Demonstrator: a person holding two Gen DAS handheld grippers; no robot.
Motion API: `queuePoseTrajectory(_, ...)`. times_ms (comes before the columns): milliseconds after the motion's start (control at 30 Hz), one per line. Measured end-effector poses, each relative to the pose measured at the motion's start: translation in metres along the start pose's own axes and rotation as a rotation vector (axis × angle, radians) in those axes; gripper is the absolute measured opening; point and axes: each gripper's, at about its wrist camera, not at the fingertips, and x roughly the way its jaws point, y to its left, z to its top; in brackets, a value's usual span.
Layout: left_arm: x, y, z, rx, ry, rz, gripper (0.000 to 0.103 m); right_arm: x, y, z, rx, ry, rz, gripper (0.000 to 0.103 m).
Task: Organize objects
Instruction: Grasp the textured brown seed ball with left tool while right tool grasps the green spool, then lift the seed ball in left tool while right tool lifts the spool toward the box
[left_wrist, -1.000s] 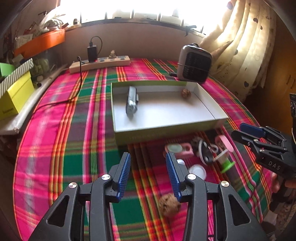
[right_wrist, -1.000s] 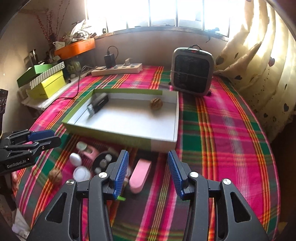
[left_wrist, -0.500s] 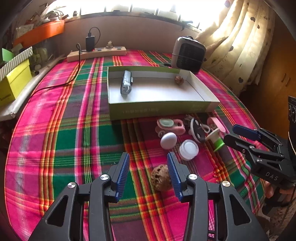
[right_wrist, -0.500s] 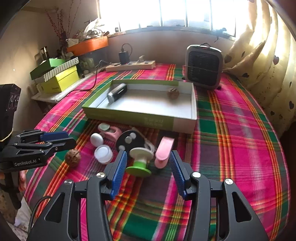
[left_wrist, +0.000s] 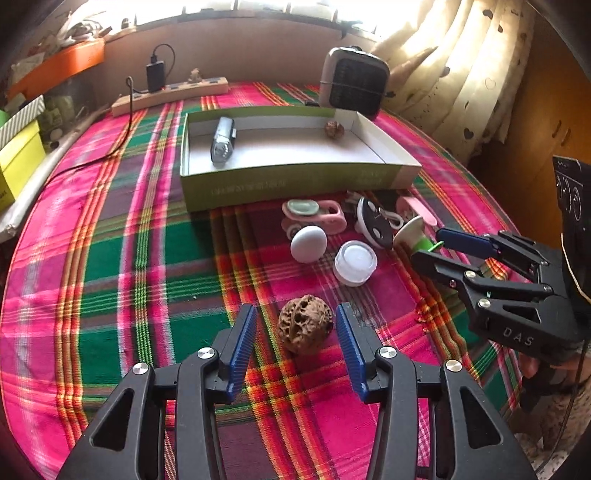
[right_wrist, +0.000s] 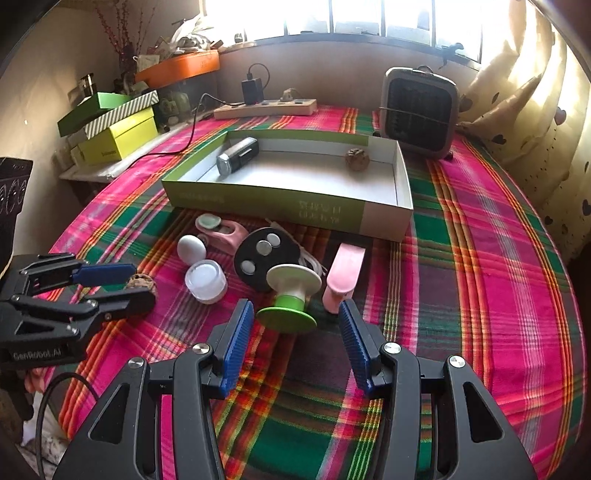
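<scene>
A brown walnut (left_wrist: 305, 324) lies on the plaid cloth between the blue pads of my left gripper (left_wrist: 295, 310). Its jaws are opening and neither pad touches the nut. My right gripper (right_wrist: 295, 308) is open, with a green and white spool (right_wrist: 290, 295) just ahead of its fingertips and a pink clip (right_wrist: 343, 275) beside it. From the left wrist view, the right gripper (left_wrist: 430, 246) hovers at the right. A white egg shape (left_wrist: 308, 243), a white jar (left_wrist: 355, 261), a black disc (left_wrist: 373, 227) and a pink toy (left_wrist: 314, 216) lie before the green box (left_wrist: 295, 184).
The box holds a silver and black device (left_wrist: 222, 144) and a second walnut (left_wrist: 334, 130). Behind it stand a small heater (left_wrist: 352, 86) and a power strip (left_wrist: 170, 94). Yellow and green boxes (right_wrist: 118, 140) are stacked at the left. Curtains hang at the right.
Both grippers have come down and closer to the loose objects. The walnut, earlier by the left gripper's right finger, now sits between its fingers, which stand wider apart.
</scene>
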Motion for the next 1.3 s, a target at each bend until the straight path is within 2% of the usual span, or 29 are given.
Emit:
queuePoseTrajectory(600,0.005,0.001,0.003,0.02,-0.009,0.0,0.042,0.014,0.001,0.001,0.001,0.046,-0.017,0.049)
queuePoseTrajectory(767,0.004,0.001,0.005,0.026,-0.009,0.013,0.038,0.014,0.001,0.002,-0.004,0.048,-0.024,0.049)
queuePoseTrajectory(833,0.004,0.001,0.004,0.027,-0.009,0.012,0.033,0.014,0.001,0.001,-0.008,0.047,-0.024,0.049)
queuePoseTrajectory(900,0.005,0.001,0.004,0.033,-0.009,0.021,0.028,0.013,0.001,0.001,-0.007,0.046,-0.021,0.044)
queuePoseTrajectory(933,0.004,0.001,0.004,0.034,-0.011,0.025,0.027,0.013,0.001,0.001,-0.007,0.045,-0.021,0.039)
queuePoseTrajectory(1000,0.004,0.001,0.004,0.032,-0.011,0.024,0.027,0.013,0.0,0.001,-0.006,0.043,-0.021,0.035)
queuePoseTrajectory(1300,0.004,0.001,0.003,0.03,-0.012,0.022,0.027,0.012,0.002,0.0,-0.01,0.041,-0.011,0.035)
